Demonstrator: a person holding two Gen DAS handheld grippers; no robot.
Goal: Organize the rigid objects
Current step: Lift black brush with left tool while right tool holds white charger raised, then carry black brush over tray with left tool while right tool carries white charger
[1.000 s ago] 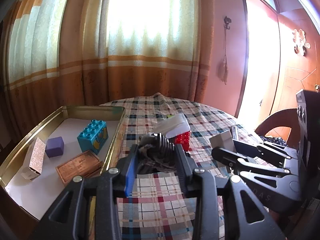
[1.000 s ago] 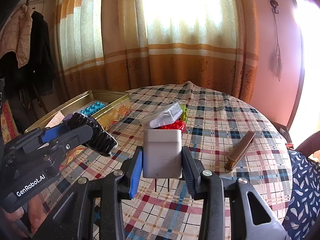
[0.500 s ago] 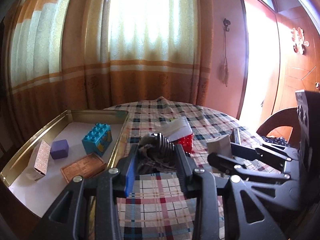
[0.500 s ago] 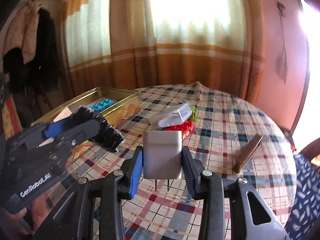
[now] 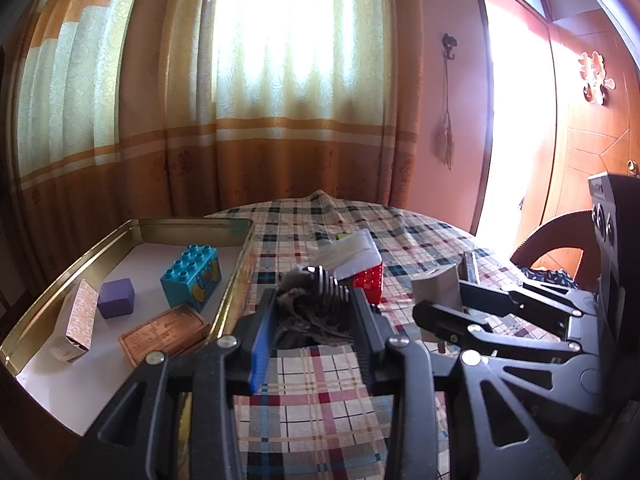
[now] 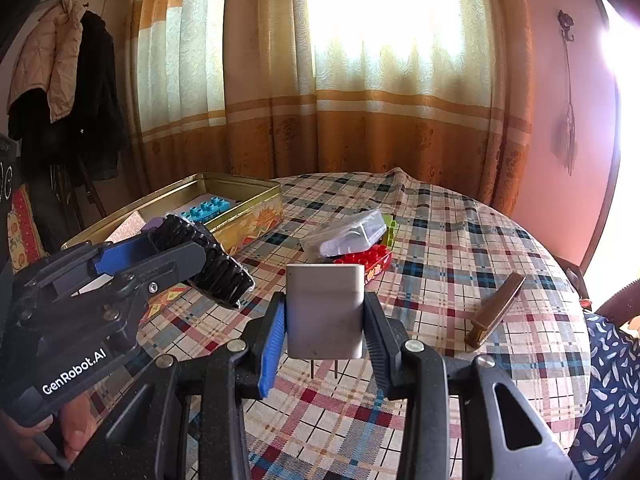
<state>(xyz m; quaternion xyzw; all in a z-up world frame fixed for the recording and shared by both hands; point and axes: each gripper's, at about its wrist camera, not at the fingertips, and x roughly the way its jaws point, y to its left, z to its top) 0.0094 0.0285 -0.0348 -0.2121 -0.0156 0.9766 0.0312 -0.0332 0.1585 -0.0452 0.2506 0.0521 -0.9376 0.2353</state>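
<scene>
The left gripper [image 5: 314, 320] has its jaws drawn nearly together on a black ribbed object [image 6: 208, 256], a finned, comb-like piece held clear above the plaid tablecloth [image 6: 460, 240]; what exactly it is cannot be told from either view. In the left wrist view some grey crumpled stuff shows between the fingers beside the ribs.

The right gripper [image 6: 324, 320] is partly open, its pads pressed on the two sides of a white plug adapter [image 6: 325, 308], which stands upright between them with its two metal pins pointing down (the pins hang above the cloth, not touching it). From the left wrist view the same adapter [image 5: 438, 292] shows at the tip of the right gripper, just beside the left one.

Along the left edge of the table sits a gold tin tray [image 5: 192, 226]. In it lie a teal toy brick [image 5: 192, 274], a purple cube [image 5: 116, 298], a brown flat block [image 5: 164, 334] and a small speckled box [image 5: 76, 326], all apart from each other.

Near the middle of the table a clear plastic packet [image 6: 348, 234] rests on a red toy brick [image 6: 366, 260], with a green piece [image 6: 389, 226] just behind. Toward the right edge a brown bar [image 6: 498, 310] lies flat on the cloth, well apart from the rest.
</scene>
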